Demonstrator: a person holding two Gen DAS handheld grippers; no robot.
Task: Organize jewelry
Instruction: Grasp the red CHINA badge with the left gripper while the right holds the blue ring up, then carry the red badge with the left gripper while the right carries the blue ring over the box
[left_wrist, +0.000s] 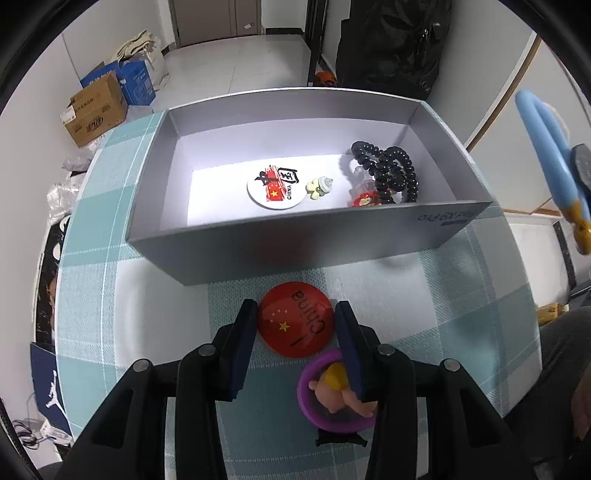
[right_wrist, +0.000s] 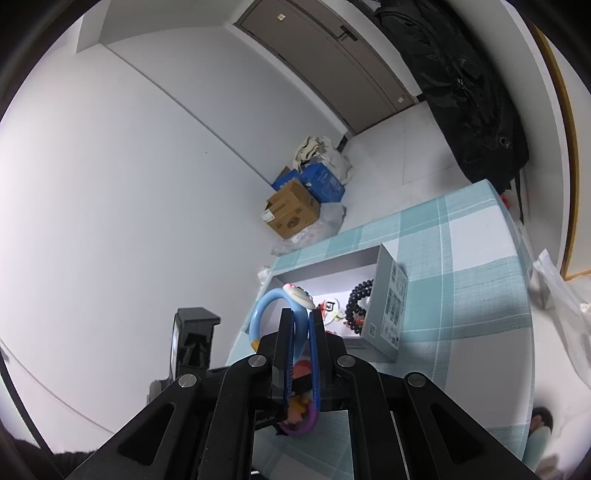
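A red round "China" badge (left_wrist: 295, 325) lies flat on the checked tablecloth in front of an open grey box (left_wrist: 295, 236). My left gripper (left_wrist: 295, 314) points down over the badge, one pad touching each side of it. Just behind it lies a purple ring with a small pink and yellow doll (left_wrist: 332, 391), partly hidden by the right finger (left_wrist: 349, 347). In the box are a white round badge (left_wrist: 277, 186), a small pale charm (left_wrist: 319, 186), black bead bracelets (left_wrist: 388, 166) and a red charm (left_wrist: 364, 199). My right gripper (right_wrist: 301, 314) is shut on a blue bangle (right_wrist: 262, 310), held in the air near the box (right_wrist: 388, 314).
The teal checked table (right_wrist: 461, 258) ends a little beyond the box. A clear plastic bag (right_wrist: 554, 288) lies at its right edge. Cardboard and blue boxes (left_wrist: 98, 107) stand on the floor by the wall, and a black bag (left_wrist: 391, 44) hangs behind the table.
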